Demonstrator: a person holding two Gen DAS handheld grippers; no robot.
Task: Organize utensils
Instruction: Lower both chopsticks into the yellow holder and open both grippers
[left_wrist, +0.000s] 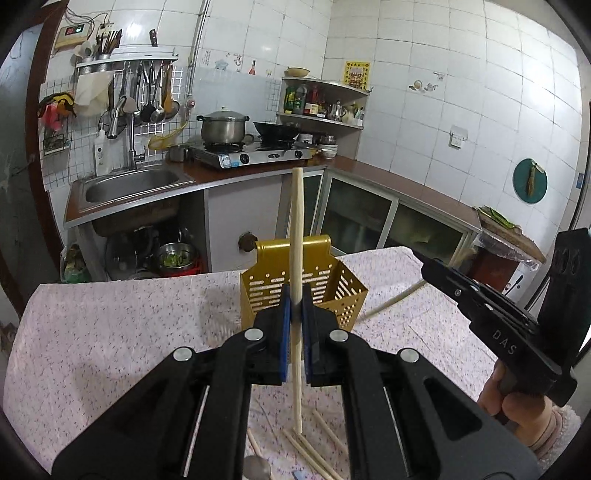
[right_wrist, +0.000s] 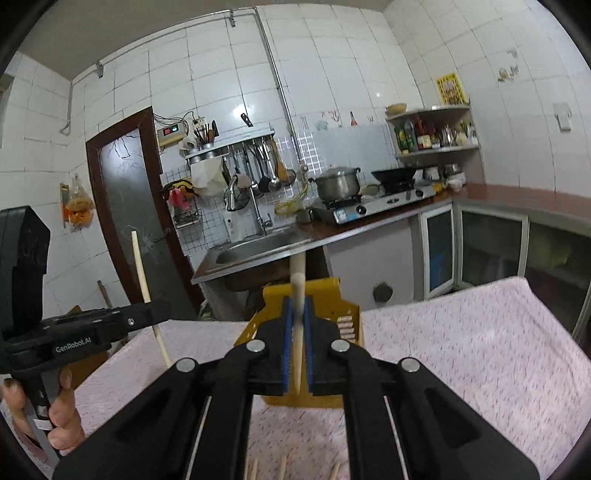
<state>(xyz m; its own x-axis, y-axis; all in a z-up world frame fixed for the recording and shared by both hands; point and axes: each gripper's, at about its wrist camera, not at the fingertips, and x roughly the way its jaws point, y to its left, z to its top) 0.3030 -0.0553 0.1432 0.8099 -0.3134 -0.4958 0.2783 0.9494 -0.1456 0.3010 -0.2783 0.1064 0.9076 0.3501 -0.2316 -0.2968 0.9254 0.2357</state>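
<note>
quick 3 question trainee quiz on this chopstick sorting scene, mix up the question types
1. True or false: each gripper, the left gripper and the right gripper, has its jaws shut on a chopstick.
2. Multiple choice: the yellow holder stands on (a) the sink, (b) the cloth-covered table, (c) the stove.
3. Fill in: loose chopsticks lie on the table, ____ the holder (inside / outside).

Key: 1 true, the left chopstick and the right chopstick are both clamped. 2 b. 3 outside.
</note>
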